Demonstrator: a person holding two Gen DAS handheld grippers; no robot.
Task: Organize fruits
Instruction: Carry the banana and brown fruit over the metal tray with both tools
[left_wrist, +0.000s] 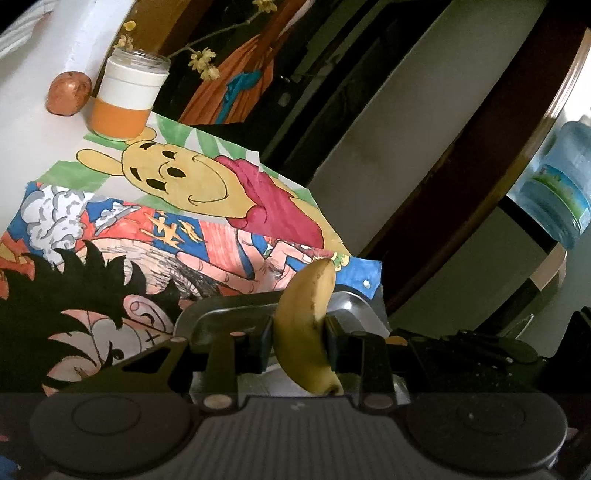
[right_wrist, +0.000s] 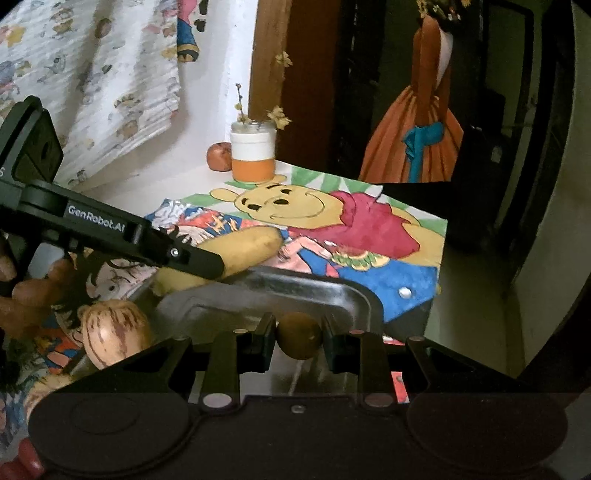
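Worktop, covered by cartoon drawings, bears a metal tray just below both tools. The left tool is clamped on a banana, whose long axis runs along the fingers, tip pointing away; in the right wrist view the banana lies across the tray's far rim. The right tool is clamped on a small brownish fruit, probably round, though shadow obscures it, held directly above the tray floor. A striped fruit sits beside the tray's left edge; a reddish fruit stands well apart by the jar.
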